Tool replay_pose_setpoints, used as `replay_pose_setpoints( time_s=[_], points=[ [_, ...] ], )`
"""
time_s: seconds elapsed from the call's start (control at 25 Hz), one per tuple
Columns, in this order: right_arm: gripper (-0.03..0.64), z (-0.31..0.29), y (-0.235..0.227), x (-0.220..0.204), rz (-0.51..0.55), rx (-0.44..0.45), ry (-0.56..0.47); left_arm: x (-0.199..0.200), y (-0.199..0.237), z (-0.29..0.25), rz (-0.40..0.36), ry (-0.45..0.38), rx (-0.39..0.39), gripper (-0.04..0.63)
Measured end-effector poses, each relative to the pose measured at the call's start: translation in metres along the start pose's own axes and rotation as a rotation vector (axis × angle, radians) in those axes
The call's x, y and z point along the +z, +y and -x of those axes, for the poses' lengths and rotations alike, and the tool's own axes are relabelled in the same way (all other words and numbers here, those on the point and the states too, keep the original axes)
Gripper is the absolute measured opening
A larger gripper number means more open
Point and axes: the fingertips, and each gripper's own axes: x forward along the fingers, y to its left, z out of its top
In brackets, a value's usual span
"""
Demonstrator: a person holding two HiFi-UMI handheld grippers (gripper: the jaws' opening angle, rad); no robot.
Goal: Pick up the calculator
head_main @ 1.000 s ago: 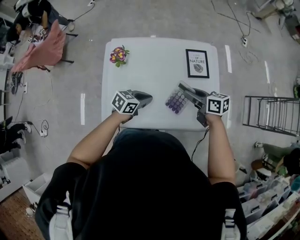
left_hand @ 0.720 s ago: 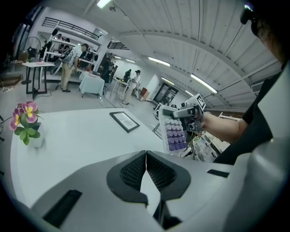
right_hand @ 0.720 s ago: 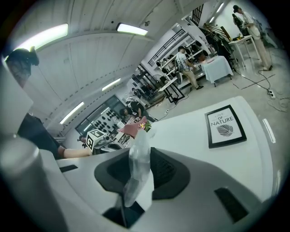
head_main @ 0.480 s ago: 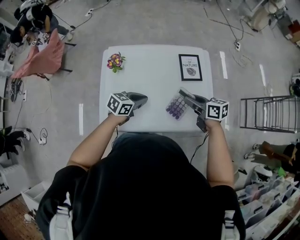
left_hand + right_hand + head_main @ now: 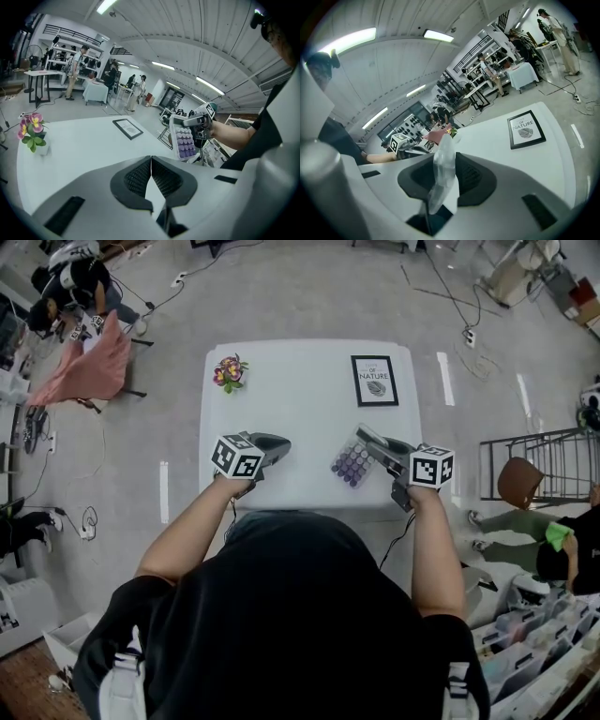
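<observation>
Since the right gripper [image 5: 370,439] is clamped on the calculator [image 5: 353,463] near its display end, there's no reach to plan. It's the nearer hand anyway. The calc hangs off the jaws toward my left w/ its keys facing the left gripper [image 5: 278,441]. Its long axis is tilted steeply, and the lower end looks clear of the table [image 5: 300,409], far as I can judge. The left gripper's jaws are pinched together on nothing, well apart from the calc. Next I'd just hold steady.

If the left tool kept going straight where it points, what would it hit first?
Probably the bare white table top, since the shut left tool tilts down toward it, between the black-framed print and the purple-keyed calculator; depth is unclear.
</observation>
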Motion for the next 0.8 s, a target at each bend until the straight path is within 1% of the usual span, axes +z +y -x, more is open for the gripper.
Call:
replay_pose_setpoints(
  time_s=[0.8],
  points=[
    [0.11, 0.018, -0.006, -0.016, -0.009, -0.019, -0.001, -0.006, -0.012, -0.004, -0.003, -0.003, 0.004, 0.021]
  ],
)
